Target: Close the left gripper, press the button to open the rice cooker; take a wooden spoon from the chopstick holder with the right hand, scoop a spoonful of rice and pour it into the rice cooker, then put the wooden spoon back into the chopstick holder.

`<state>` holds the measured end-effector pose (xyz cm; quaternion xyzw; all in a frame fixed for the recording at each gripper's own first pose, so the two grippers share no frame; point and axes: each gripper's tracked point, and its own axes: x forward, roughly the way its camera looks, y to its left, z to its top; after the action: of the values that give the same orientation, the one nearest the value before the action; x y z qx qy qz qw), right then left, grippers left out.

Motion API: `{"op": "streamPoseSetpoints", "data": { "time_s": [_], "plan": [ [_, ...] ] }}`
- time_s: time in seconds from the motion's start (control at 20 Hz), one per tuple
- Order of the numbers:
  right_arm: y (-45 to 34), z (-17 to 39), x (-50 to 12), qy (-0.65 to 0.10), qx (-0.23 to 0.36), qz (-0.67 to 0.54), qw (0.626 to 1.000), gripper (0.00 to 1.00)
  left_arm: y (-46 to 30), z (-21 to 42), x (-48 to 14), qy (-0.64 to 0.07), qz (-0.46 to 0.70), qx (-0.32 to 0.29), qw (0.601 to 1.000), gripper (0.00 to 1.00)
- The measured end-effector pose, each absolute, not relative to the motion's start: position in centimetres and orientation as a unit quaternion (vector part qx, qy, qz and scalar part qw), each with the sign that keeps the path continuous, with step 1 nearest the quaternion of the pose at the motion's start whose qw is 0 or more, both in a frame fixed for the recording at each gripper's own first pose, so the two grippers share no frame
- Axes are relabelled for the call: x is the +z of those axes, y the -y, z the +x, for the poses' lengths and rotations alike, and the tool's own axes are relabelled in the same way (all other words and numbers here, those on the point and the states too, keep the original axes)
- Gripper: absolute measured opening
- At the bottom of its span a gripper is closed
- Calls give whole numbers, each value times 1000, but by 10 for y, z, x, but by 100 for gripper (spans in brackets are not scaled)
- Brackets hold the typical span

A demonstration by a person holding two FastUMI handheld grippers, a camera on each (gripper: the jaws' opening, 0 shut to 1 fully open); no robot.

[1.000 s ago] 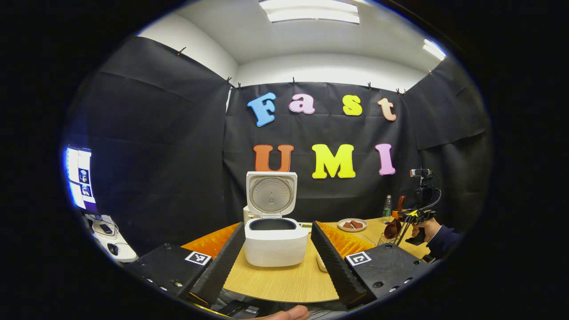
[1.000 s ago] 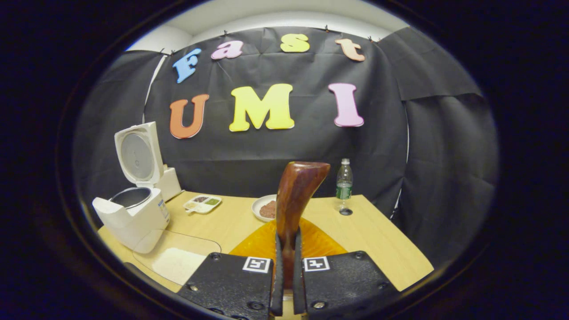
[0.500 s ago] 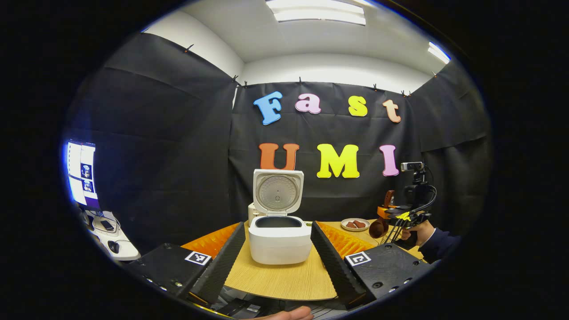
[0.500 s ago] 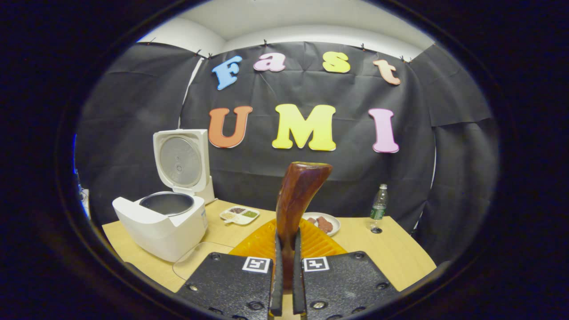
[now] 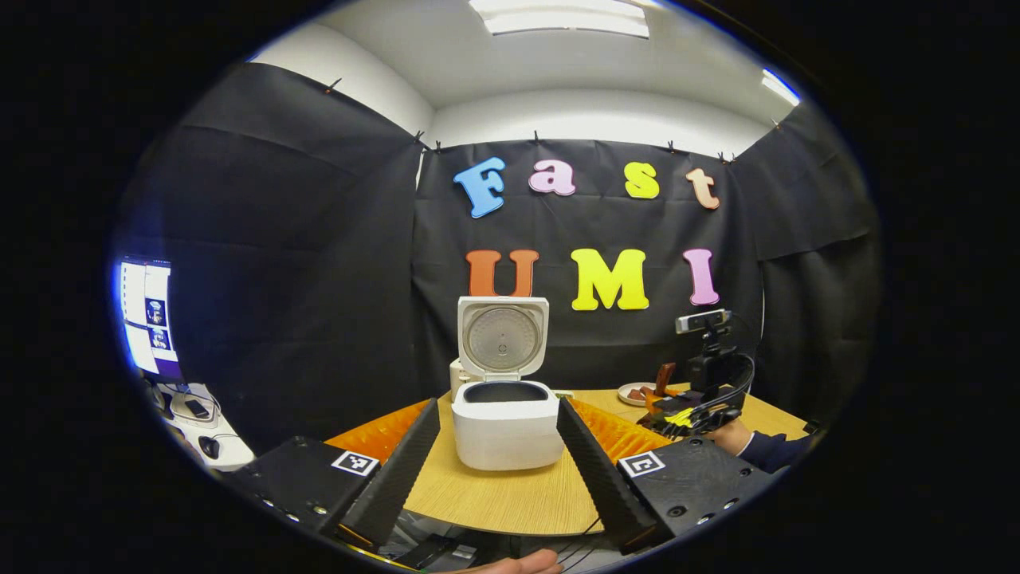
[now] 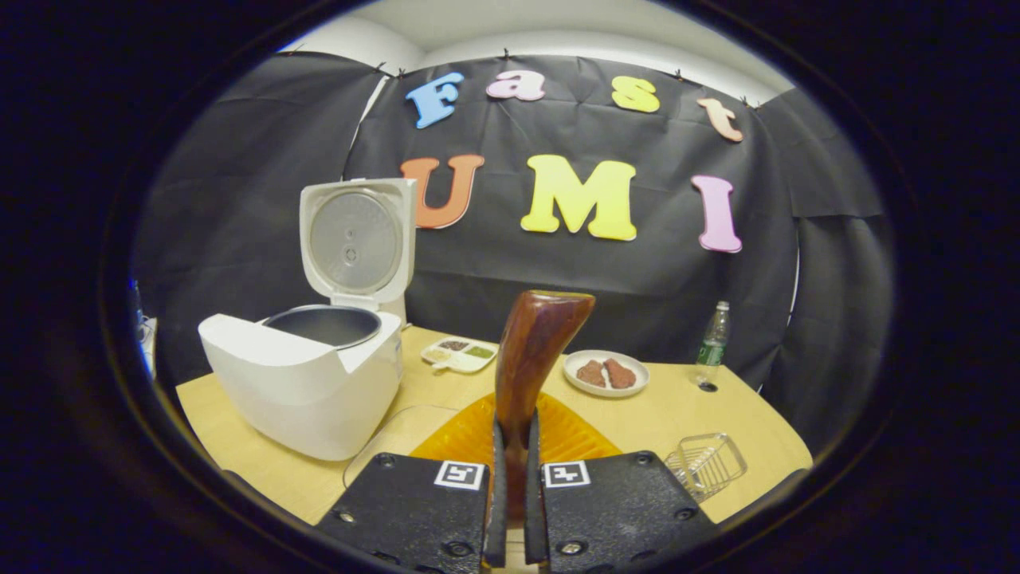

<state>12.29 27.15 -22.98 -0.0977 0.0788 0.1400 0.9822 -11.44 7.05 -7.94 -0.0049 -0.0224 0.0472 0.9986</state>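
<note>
**Wooden spoon pinched upright in the right tongs beside the opened rice cooker**

The wooden spoon (image 6: 532, 351) is pinched between both fingers of the right tongs (image 6: 510, 510), its handle rising upright in the right gripper view; its bowl is hidden below the fingers there. In the left gripper view the same spoon (image 5: 663, 376) is seen far off as a small brown shape, held in the right tongs (image 5: 677, 410) by a hand (image 5: 727, 436) with a dark sleeve, and its bowl is hard to make out.

The rice cooker (image 6: 307, 383) stands on the surface (image 6: 677, 414) to the left of the spoon, lid raised and inner pot exposed. In the left gripper view the cooker (image 5: 507, 421) is framed between the fingers of the left tongs (image 5: 498, 458), which are spread wide apart and touch nothing.

The right gripper view shows a wire chopstick holder (image 6: 705, 464) at the lower right, a clear sheet-like item (image 6: 398, 430) just before the cooker whose nature cannot be told, a divided dish (image 6: 460, 354), a plate (image 6: 606, 373) with brownish pieces, and a bottle (image 6: 711, 344). In the left gripper view the plate (image 5: 635, 393) is partly hidden behind the right tongs, and a lit screen (image 5: 145, 315) is seen at the far left.
</note>
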Motion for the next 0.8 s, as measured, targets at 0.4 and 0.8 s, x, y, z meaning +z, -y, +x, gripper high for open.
{"op": "streamPoseSetpoints", "data": {
  "time_s": [0.4, 0.8],
  "plan": [
    [-301, 119, -270, -153, 168, -46, 973, 14, -70, -116, -81, 17, 9, 49, 999, 94],
    [-311, 107, -278, -250, 223, 95, 938, 14, -66, -106, -84, 12, 8, 46, 999, 94]
  ]
}}
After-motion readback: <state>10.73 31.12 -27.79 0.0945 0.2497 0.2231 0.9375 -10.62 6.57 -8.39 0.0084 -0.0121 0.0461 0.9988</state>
